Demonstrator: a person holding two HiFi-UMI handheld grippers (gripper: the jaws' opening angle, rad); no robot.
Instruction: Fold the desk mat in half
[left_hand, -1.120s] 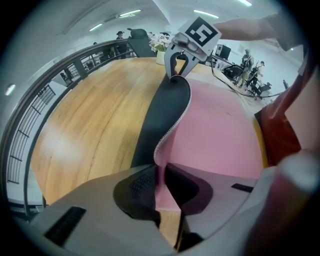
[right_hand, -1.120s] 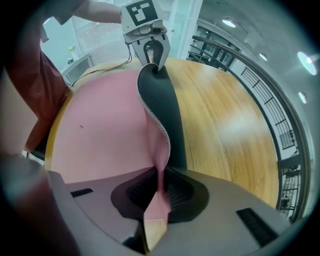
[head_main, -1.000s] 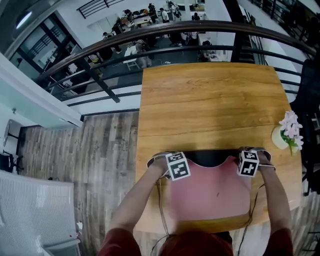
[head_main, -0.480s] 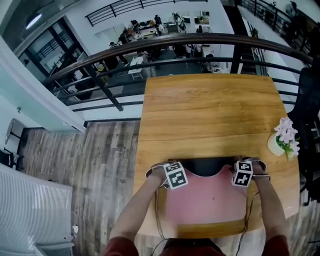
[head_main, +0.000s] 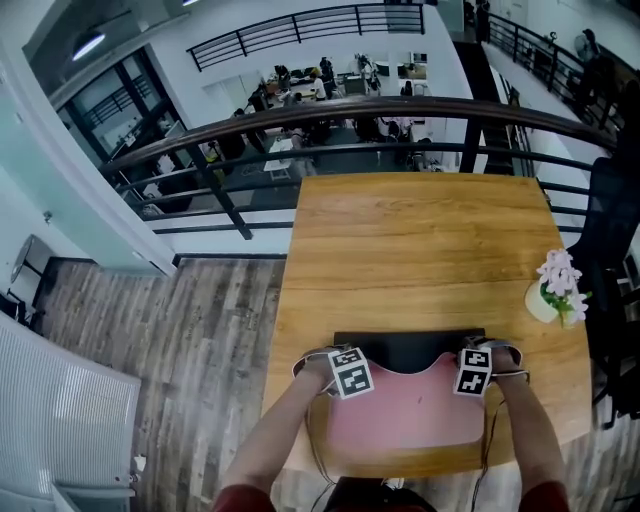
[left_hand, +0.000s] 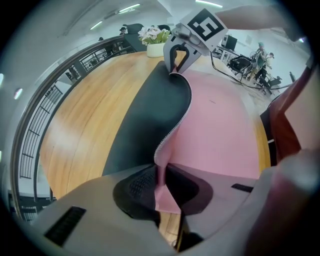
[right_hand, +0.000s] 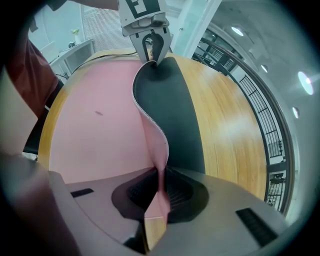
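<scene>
The desk mat, pink (head_main: 405, 420) on one face and black (head_main: 410, 349) on the other, lies at the near end of the wooden table (head_main: 420, 240). My two grippers face each other, and between them the lifted edge sags in a curve. My left gripper (left_hand: 161, 185) is shut on one raised corner of the mat (left_hand: 210, 120), with pink on the near side and black on the far side. My right gripper (right_hand: 160, 187) is shut on the other corner of the mat (right_hand: 100, 125). In the head view the left gripper (head_main: 358, 375) and right gripper (head_main: 462, 375) sit just above the mat.
A small white vase of pale flowers (head_main: 555, 290) stands at the table's right edge. A dark railing (head_main: 330, 110) runs past the far end, with a drop to an office floor beyond. A black chair (head_main: 612, 250) stands to the right.
Both grippers keep hold of the corners. The view has shifted, so the table sits lower in the picture, and a wider black strip shows beyond the grippers.
</scene>
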